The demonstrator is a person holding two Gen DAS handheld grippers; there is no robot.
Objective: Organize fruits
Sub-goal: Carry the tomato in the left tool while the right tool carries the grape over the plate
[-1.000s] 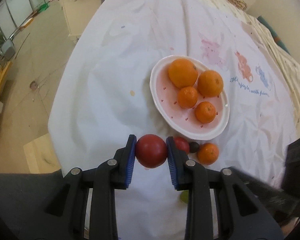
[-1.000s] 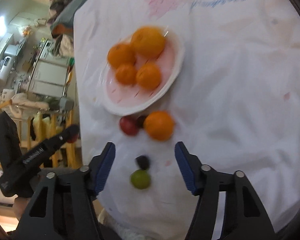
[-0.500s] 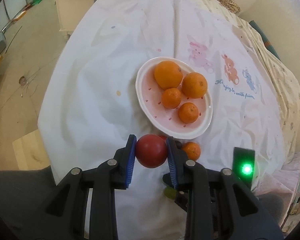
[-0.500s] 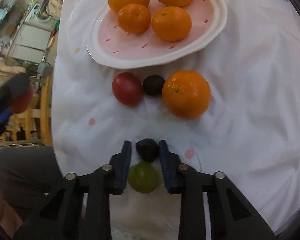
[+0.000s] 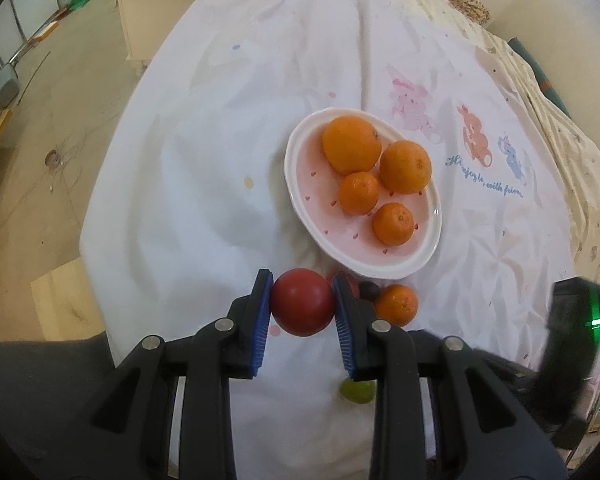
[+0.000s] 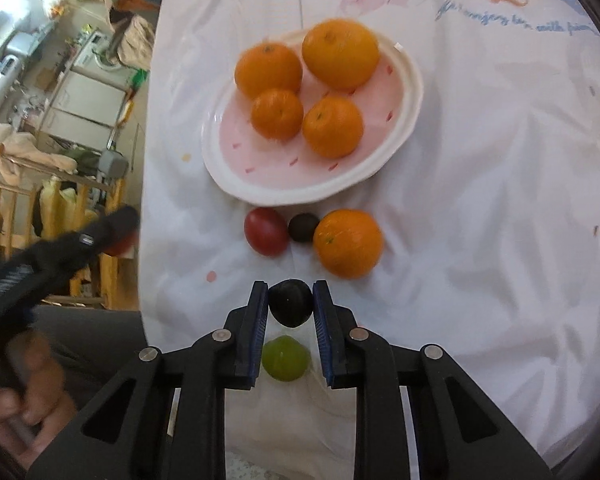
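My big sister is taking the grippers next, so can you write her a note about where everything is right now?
Left gripper: shut on the big red fruit, held above the cloth.
Right gripper: shut on the dark fruit, above the green fruit.
Plate: four oranges on it, with bare space on its near side.
On the cloth just in front of the plate: a small red fruit, a small dark fruit, a loose orange.
Left to do: probably set down both held fruits, then sort those four loose ones.
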